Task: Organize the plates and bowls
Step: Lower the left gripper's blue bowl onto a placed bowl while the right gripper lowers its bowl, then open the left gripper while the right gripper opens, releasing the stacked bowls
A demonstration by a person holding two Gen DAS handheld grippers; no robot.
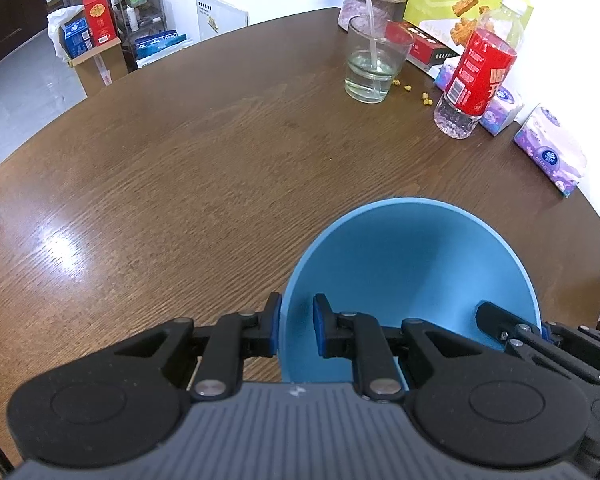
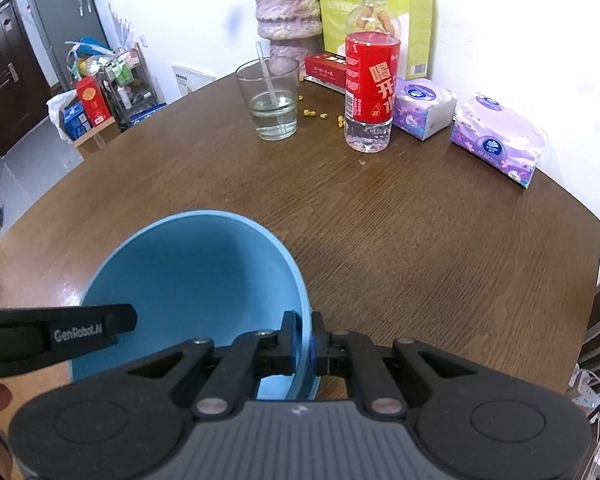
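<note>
My left tongs (image 1: 296, 326) straddle the left rim of the blue bowl (image 1: 412, 264), fingers parted with a gap, not pinching. The bowl sits near the desk's (image 1: 180, 160) near edge. My right tongs (image 2: 306, 344) are clamped tight on its right rim. A glass (image 2: 270, 100) and bottle (image 2: 370, 80) stand along the far edge.

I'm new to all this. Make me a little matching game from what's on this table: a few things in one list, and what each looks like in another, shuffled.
Things:
1. bowl
2. drinking glass
3. bottle
4. tissue packs

Looks:
a. red label, white cap
b. purple flowery wrapping
c. plain blue, empty, rim pinched by the right claw
d. clear, a little water and a straw inside

Pairs: 1-c, 2-d, 3-a, 4-b
</note>
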